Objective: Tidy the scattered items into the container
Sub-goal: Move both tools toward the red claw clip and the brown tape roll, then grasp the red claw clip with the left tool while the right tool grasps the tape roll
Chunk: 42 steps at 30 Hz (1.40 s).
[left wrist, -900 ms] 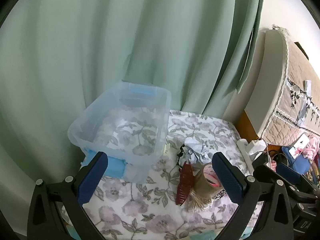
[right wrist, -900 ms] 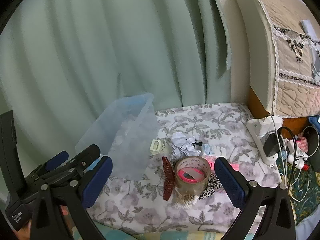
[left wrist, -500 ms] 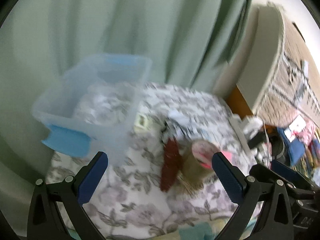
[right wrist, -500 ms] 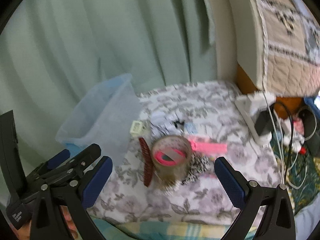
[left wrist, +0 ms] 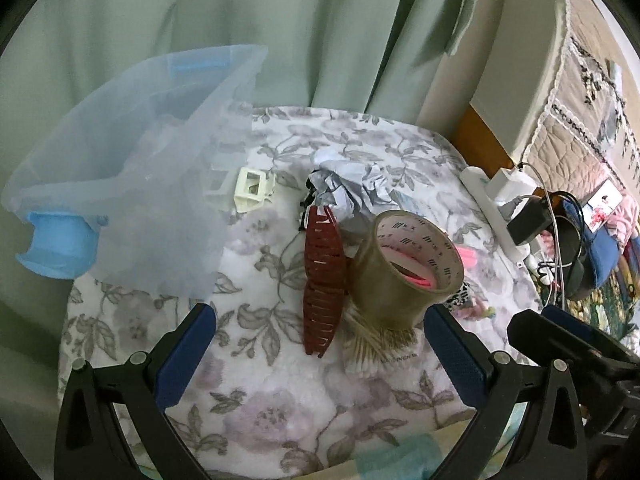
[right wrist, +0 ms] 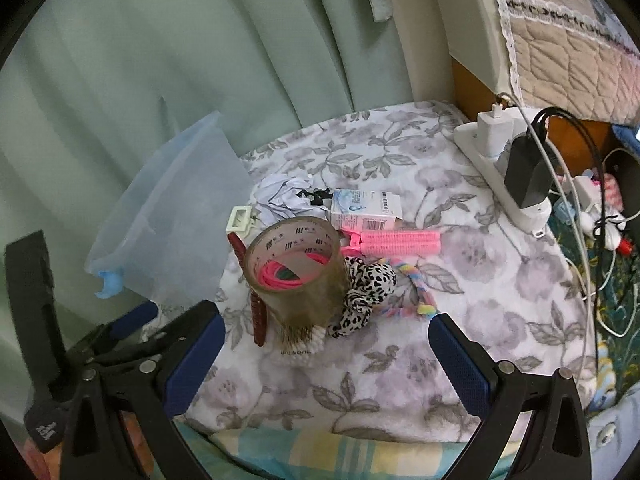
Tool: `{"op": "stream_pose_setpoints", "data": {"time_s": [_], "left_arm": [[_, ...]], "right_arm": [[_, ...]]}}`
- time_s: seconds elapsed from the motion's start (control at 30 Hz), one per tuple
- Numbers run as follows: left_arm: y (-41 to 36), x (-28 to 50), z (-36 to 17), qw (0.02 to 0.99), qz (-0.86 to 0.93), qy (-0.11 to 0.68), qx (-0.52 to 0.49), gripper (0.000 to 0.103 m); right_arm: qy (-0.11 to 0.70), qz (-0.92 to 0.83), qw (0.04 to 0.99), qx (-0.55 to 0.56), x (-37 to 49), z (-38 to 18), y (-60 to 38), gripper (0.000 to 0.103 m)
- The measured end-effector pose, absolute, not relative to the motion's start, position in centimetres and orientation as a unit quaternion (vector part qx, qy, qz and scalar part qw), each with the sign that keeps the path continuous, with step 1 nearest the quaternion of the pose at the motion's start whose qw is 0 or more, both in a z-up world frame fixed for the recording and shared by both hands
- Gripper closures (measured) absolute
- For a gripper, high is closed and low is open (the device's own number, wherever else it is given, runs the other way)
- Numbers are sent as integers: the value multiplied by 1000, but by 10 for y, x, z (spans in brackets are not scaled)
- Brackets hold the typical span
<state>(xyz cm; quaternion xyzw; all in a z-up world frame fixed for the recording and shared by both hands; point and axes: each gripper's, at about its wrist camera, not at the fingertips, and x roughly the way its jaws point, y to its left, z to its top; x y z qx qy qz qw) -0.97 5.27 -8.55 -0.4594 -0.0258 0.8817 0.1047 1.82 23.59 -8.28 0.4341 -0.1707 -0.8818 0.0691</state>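
A clear plastic bin point(left wrist: 120, 184) with blue handles stands at the left on the floral cloth; it also shows in the right wrist view point(right wrist: 176, 232). Beside it lies a pile: a brown tape roll point(left wrist: 404, 268) point(right wrist: 296, 272) standing on a pack of cotton swabs point(left wrist: 376, 344), a dark red hair claw point(left wrist: 322, 276), a cream clip point(left wrist: 250, 190), crumpled paper point(left wrist: 352, 188), a pink roller clip point(right wrist: 396, 238), a leopard scrunchie point(right wrist: 362, 296), a small white box point(right wrist: 366, 210). My left gripper point(left wrist: 320, 364) and right gripper point(right wrist: 326, 352) are open and empty, just in front of the pile.
A white power strip point(right wrist: 500, 172) with chargers and cables lies along the right edge of the cloth. A green curtain point(left wrist: 240, 20) hangs right behind the bin. A quilted headboard point(right wrist: 560, 20) rises at the far right. The cloth's front edge is just under the grippers.
Both grippers have tilted down and moved closer to the pile, which now sits lower and larger in both views. Both stay open. No item has moved.
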Motion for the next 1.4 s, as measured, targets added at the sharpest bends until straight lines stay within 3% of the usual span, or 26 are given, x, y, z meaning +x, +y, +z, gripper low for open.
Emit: {"op": "stream_pose_setpoints", "data": {"time_s": [0.67, 1.2, 1.4], "left_arm": [[62, -44, -133, 95, 856, -2, -509, 3], [56, -66, -157, 91, 844, -4, -528, 3], [58, -74, -162, 97, 840, -9, -534, 10]], "right_arm": [[-191, -860, 102, 462, -19, -112, 230, 5], [-142, -851, 114, 493, -68, -137, 202, 5], [-151, -850, 114, 491, -86, -143, 197, 5]]}}
